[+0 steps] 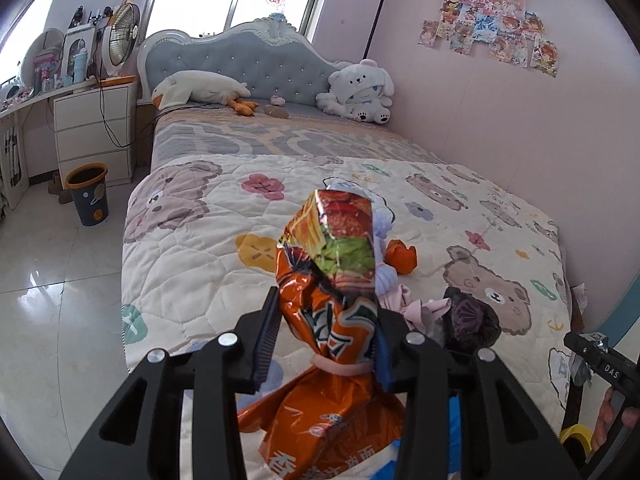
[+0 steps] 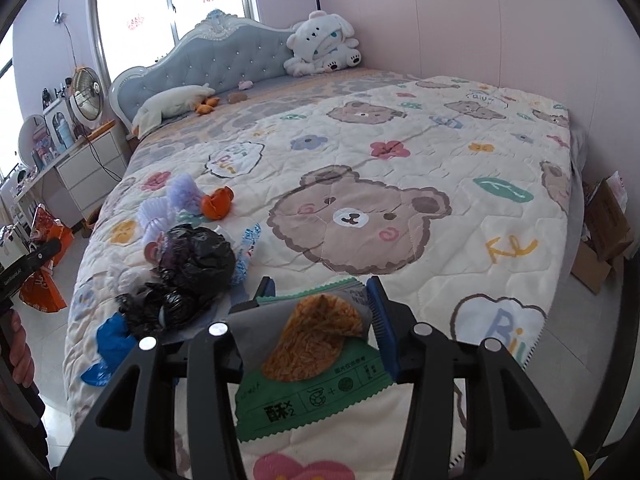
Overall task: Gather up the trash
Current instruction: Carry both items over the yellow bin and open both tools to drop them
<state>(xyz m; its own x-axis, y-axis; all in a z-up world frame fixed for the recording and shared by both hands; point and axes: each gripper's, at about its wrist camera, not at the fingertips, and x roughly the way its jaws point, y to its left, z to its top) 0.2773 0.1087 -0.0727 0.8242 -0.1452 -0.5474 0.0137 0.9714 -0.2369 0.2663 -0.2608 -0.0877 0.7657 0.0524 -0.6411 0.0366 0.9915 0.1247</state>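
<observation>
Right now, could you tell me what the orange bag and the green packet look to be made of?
Orange bag: seemingly metallised plastic film, glossy; sharp creases catch bright glints. Green packet: likely thin plastic film, more matte; printed, zigzag-cut edge, grey inner side showing.

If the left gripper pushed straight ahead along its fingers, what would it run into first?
Probably the trash pile on the quilt: the left gripper, shut on the orange snack bag, points toward the lilac wrapper and orange peel. Depth unclear.

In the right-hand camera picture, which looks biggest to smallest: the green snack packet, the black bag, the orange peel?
1. Green packet, though it sits nearest the camera, so its size is exaggerated.
2. Black bag.
3. Orange peel, clearly smallest.
</observation>
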